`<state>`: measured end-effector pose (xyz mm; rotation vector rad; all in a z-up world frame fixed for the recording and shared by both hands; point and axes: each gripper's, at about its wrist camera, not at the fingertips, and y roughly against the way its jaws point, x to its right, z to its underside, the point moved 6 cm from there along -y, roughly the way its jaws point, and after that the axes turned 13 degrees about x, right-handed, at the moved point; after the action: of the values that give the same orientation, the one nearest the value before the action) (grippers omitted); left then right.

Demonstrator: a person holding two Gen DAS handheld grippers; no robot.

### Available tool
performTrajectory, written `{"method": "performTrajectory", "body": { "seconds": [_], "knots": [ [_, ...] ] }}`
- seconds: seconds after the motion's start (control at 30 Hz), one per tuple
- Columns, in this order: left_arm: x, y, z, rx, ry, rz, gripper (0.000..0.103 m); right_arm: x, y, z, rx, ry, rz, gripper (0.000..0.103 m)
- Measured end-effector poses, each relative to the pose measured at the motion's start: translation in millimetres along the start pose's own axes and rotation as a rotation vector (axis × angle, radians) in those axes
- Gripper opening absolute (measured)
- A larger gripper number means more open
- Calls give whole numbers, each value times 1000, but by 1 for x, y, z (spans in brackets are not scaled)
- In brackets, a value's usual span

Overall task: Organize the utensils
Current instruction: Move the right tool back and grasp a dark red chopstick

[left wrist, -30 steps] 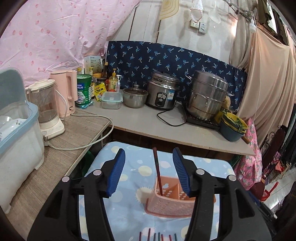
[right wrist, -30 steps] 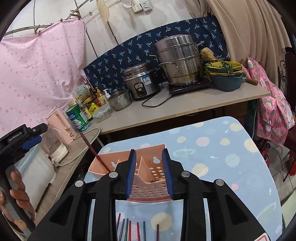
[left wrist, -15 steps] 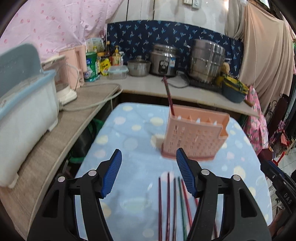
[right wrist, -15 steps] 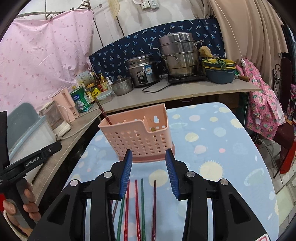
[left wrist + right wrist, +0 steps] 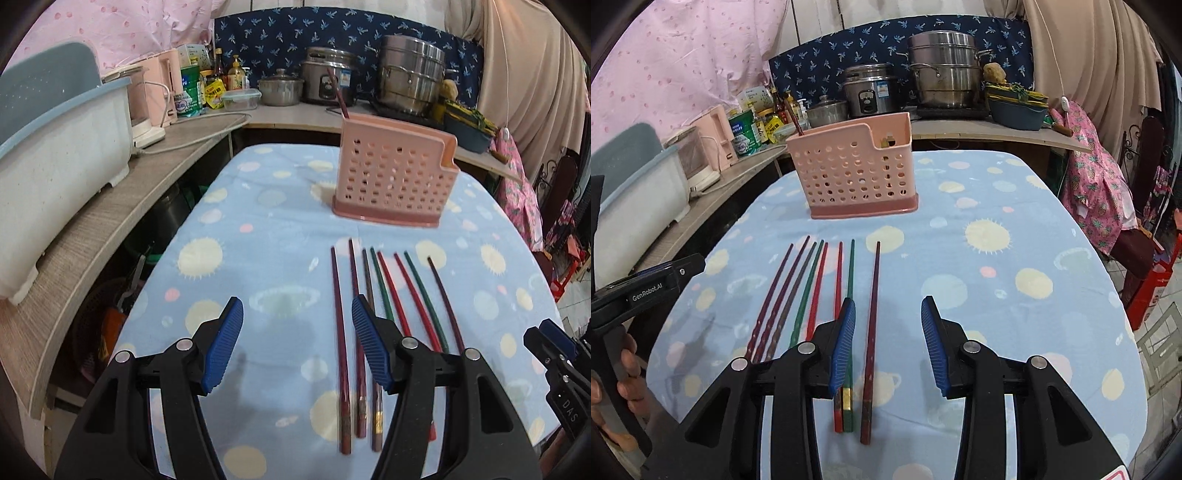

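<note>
A pink perforated utensil holder stands upright on the blue dotted tablecloth, with one dark red chopstick leaning in its left end. Several red, green and dark chopsticks lie side by side in front of it. My left gripper is open and empty, above the cloth just left of the row's near ends. My right gripper is open and empty, over the rightmost dark red chopstick.
An L-shaped counter runs left and behind, with a white and blue dish rack, pink kettle, jars, rice cooker, steel steamer pot and bowls. The table edge drops off at the right beside pink cloth.
Both grippers have pulled back from the pink holder toward the near end of the table and lowered. The lying chopsticks now sit right at the fingertips. The right jaws have opened wider.
</note>
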<state>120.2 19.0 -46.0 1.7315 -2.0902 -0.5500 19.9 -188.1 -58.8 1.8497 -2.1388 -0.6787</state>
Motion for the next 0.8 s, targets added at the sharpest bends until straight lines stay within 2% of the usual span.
{"method": "performTrajectory", "body": {
  "seconds": [0.33,0.5,0.8],
  "knots": [
    [3,6,44,-65,-26,-3,58,-7,-1,47,-80,5,-13,34],
    [1,7,54,-86,-16,-4,58,-11,-7,58,-106,4,-22,22],
    [-3,5,63,-109,-7,-7,58,-16,-15,71,-142,6,-29,11]
  ]
}}
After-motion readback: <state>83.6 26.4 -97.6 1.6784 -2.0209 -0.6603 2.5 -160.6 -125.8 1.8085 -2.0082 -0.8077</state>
